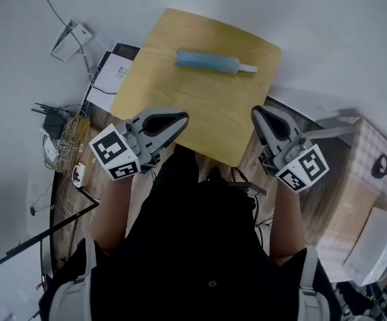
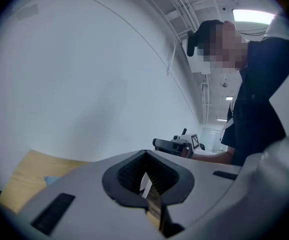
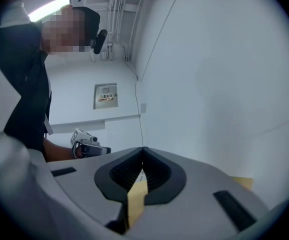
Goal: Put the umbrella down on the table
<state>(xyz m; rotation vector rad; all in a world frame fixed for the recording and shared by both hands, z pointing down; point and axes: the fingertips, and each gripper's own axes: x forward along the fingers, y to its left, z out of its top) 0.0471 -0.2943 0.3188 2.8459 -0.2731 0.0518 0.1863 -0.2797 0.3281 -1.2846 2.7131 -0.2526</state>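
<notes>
Left gripper [image 1: 175, 121] and right gripper [image 1: 258, 115]: jaws pressed together, nothing between them. Folded blue umbrella [image 1: 210, 61] lies flat on the wooden table [image 1: 200, 112] near its far edge, well apart from both grippers.

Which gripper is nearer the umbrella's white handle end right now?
The right gripper: the umbrella lies on the table with its white handle toward that side; the left gripper faces the blue end.

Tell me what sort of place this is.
Probably a lab or workshop room set up for recording, not a home: a small light wooden table beside a bare white wall, a tangle of black cables and adapters on the floor, and exposed white ceiling pipes.
</notes>
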